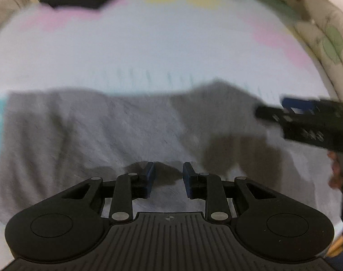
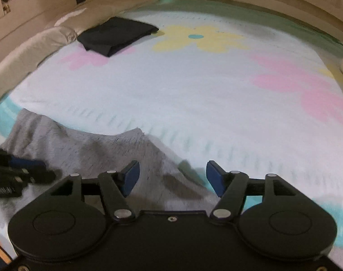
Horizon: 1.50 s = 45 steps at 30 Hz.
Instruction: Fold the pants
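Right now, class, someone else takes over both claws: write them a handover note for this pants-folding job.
Left claw: jaws apart, nothing gripped, over the grey pants.
Right claw: jaws wide, empty, above the pants' right edge.
Things: grey pants lie spread along the near side of the flowered bedsheet; a folded dark garment sits at the far left.
Done: the pants look partly doubled over, though blur hides how far.
Left: probably regrip an end, fold again, and smooth.

Fuzzy grey cloth pants (image 2: 85,149)
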Available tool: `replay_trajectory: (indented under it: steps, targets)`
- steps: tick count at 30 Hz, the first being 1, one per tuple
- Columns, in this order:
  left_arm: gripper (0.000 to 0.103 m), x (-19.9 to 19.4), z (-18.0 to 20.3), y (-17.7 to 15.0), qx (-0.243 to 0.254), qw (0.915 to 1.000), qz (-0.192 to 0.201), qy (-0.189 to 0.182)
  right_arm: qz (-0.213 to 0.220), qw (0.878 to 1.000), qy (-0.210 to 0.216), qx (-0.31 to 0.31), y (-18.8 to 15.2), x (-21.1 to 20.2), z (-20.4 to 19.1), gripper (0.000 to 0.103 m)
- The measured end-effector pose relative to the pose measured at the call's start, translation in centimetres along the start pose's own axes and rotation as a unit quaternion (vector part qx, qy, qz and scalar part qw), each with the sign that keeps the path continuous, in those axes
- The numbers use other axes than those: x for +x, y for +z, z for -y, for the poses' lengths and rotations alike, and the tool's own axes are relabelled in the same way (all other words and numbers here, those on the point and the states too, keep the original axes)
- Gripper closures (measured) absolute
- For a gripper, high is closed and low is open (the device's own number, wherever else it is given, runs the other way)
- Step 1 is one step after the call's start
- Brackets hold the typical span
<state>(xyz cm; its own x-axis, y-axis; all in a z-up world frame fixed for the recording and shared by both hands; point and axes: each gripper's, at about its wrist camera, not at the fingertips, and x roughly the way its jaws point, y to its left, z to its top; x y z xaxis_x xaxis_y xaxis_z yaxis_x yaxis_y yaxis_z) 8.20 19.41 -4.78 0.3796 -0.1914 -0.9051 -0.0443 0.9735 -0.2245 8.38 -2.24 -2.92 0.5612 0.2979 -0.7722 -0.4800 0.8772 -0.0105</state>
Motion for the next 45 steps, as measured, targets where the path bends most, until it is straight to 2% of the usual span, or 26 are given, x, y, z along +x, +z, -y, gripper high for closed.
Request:
replay_trajectory:
  steps: [3, 4, 5, 6, 7, 10, 12, 16, 21, 24, 26, 29, 38, 42, 45]
  targets:
    - [0.077, 0.4, 0.2, 0.1, 0.009, 0.9999, 0.0, 0.003, -0.015, 1.0, 0.0, -0.024, 0.3, 1.9, -0.5, 0.036]
    - [0.077, 0.3, 0.0, 0.2, 0.004, 1.0, 0.004, 0.002, -0.022, 0.999, 0.002, -0.03, 0.3, 2.3, -0.7, 0.053]
    - [0.077, 0.3, 0.1, 0.6, -0.005, 1.0, 0.008, 0.001, -0.032, 0.999, 0.013, -0.037, 0.2, 2.6, -0.9, 0.095]
    - [0.077, -0.2, -0.1, 0.5, -0.014, 0.9998, 0.016, 0.002, -0.051, 0.997, 0.032, -0.045, 0.0, 2.8, -1.1, 0.09]
    - [0.077, -0.8, -0.3, 0.7, -0.016, 0.9995, 0.026, 0.004, -0.06, 0.996, 0.04, -0.053, -0.4, 2.6, -1.4, 0.091]
    - [0.076, -2.1, 0.3, 1.6, -0.009, 0.9977, 0.067, 0.007, -0.024, 0.996, 0.031, -0.081, -2.3, 0.5, -2.6, 0.091]
    - [0.076, -2.4, 0.8, 2.5, -0.007, 0.9971, 0.075, -0.007, -0.022, 0.994, 0.036, -0.1, -3.3, -0.4, -3.4, 0.091]
    - [0.076, -1.9, 2.8, 4.5, 0.012, 0.9969, 0.072, -0.031, -0.034, 0.989, 0.039, -0.138, -4.8, -0.8, -5.0, 0.091]
    - [0.075, 0.2, 6.0, 6.5, 0.064, 0.9946, 0.068, -0.046, -0.036, 0.99, 0.032, -0.136, -5.4, -0.6, -5.3, 0.091]
    - [0.075, 1.8, 7.3, 6.7, 0.107, 0.9918, 0.059, -0.037, -0.035, 0.99, 0.032, -0.133, -5.4, -0.6, -5.3, 0.09]
    - [0.075, 1.9, 8.3, 5.8, 0.135, 0.9892, 0.054, -0.021, -0.033, 0.99, 0.031, -0.136, -5.5, -0.7, -5.4, 0.09]
    - [0.075, 2.4, 9.1, 5.5, 0.161, 0.9857, 0.048, -0.016, -0.03, 0.989, 0.027, -0.141, -5.8, -0.9, -5.6, 0.09]
    - [0.074, 1.8, 9.4, 5.2, 0.21, 0.9762, 0.044, -0.032, -0.023, 0.988, 0.021, -0.148, -6.4, -1.3, -6.3, 0.089]
    - [0.074, 2.8, 10.0, 4.8, 0.239, 0.9704, 0.029, -0.017, -0.024, 0.988, 0.022, -0.148, -6.2, -1.1, -6.3, 0.089]
    - [0.074, 3.3, 10.2, 4.5, 0.253, 0.9666, 0.034, 0.023, -0.025, 0.989, 0.024, -0.147, -6.1, -1.1, -6.3, 0.09]
